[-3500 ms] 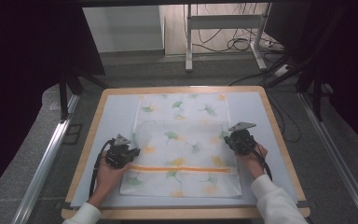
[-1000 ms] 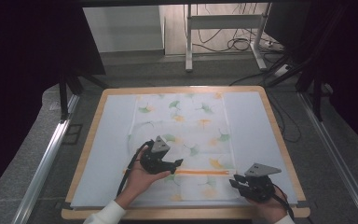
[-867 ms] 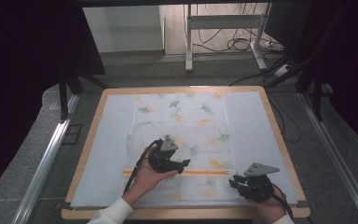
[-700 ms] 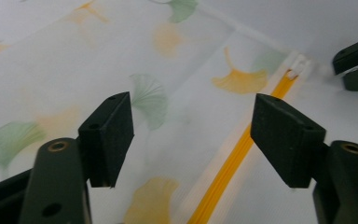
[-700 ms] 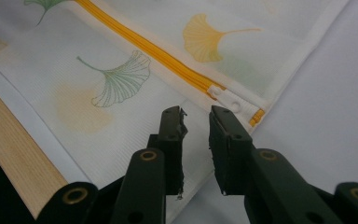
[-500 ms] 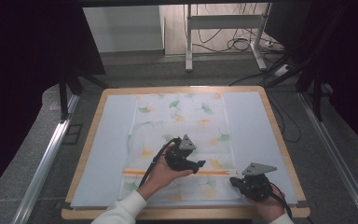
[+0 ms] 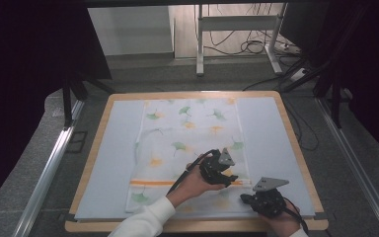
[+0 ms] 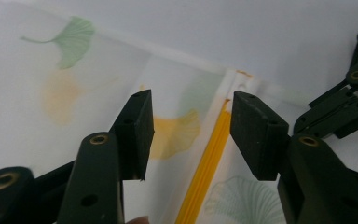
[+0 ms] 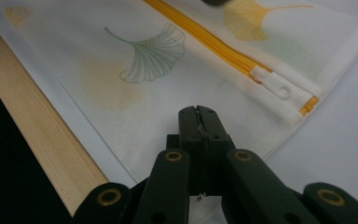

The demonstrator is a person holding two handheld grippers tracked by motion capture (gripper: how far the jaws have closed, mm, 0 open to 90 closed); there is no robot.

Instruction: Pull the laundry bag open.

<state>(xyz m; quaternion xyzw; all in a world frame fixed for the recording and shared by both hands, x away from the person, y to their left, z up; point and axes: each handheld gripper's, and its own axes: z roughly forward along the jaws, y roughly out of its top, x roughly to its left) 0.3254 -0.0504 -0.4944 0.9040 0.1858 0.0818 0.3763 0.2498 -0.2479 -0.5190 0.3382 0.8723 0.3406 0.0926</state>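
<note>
The bag (image 7: 190, 148) is lying flat on the surface (image 7: 271, 128). It looks thin, soft and light, so it will be bunching up easily. The right gripper (image 9: 198, 114) is pinching its corner, fingers pressed together. The left gripper (image 8: 191, 126), fingers closing but spread, is straddling the yellow zipper (image 8: 209, 163), a good spot to grab.

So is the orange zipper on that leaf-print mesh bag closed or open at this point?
Closed, as far as it shows: in the right gripper view the zipper runs as one joined band to the white pull tab near the bag's edge.
</note>
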